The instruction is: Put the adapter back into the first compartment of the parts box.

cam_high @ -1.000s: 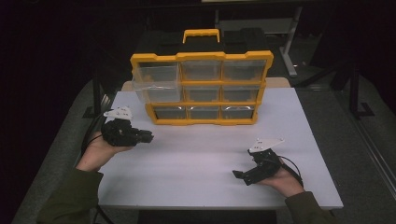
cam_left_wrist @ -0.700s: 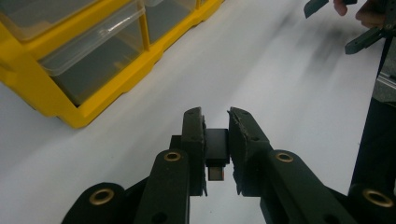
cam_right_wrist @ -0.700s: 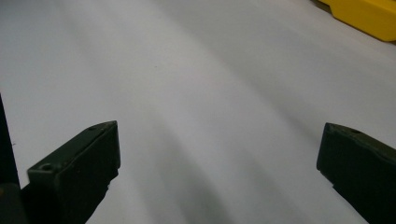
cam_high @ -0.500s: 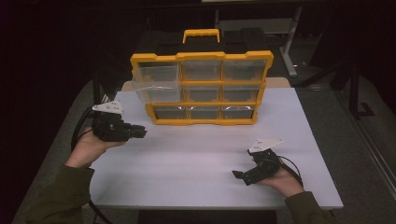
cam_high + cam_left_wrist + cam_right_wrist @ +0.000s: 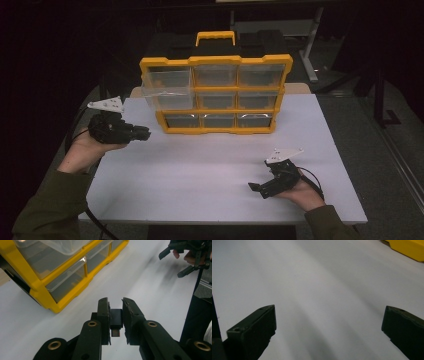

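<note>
Left gripper pinches a small black USB stick lengthwise, the pulled-out clear drawer at its one o'clock; right gripper rests on the worktop, jaws spread wide, farther off.

Small black block clamped in left gripper, lower end tucked behind the jaws, type too unclear to name. Yellow drawer organizer cropped at the top and left edges of left gripper view; drawer contents unreadable through clear fronts. Right gripper cut by the frame's lower corners. Table smeared with blur.
</note>
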A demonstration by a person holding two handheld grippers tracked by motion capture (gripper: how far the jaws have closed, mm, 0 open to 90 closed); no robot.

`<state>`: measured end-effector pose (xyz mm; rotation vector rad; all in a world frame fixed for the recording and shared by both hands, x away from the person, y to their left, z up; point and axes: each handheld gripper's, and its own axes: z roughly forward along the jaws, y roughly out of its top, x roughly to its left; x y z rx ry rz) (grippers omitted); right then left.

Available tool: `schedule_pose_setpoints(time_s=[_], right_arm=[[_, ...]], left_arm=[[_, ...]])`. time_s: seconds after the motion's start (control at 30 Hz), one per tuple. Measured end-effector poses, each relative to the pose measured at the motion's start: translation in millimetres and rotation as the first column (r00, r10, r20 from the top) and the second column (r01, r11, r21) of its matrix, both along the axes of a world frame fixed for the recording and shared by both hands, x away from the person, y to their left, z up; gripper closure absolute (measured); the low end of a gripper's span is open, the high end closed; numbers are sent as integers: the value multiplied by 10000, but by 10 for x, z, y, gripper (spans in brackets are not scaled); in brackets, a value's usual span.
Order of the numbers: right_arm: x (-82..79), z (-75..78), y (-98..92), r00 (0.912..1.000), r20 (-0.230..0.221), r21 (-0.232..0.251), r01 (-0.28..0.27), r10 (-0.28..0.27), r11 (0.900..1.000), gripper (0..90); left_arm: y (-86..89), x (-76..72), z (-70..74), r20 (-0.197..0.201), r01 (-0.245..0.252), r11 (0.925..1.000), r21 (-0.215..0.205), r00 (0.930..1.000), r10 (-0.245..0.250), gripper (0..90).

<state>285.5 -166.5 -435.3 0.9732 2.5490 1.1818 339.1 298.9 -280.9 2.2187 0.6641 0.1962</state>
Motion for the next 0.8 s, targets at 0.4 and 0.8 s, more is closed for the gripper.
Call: schedule_pose_setpoints(time_s=[0.4, 0.8], right_arm=[[2, 1, -1, 10000, 10, -3, -12, 12, 10000, 0], [3, 8, -7, 10000, 36, 21, 13, -13, 10000, 0]], left_arm=[[66, 26, 251, 90, 63, 10000, -30, 9999, -63, 763], [126, 88, 536, 225, 81, 10000, -27, 9997, -80, 762]])
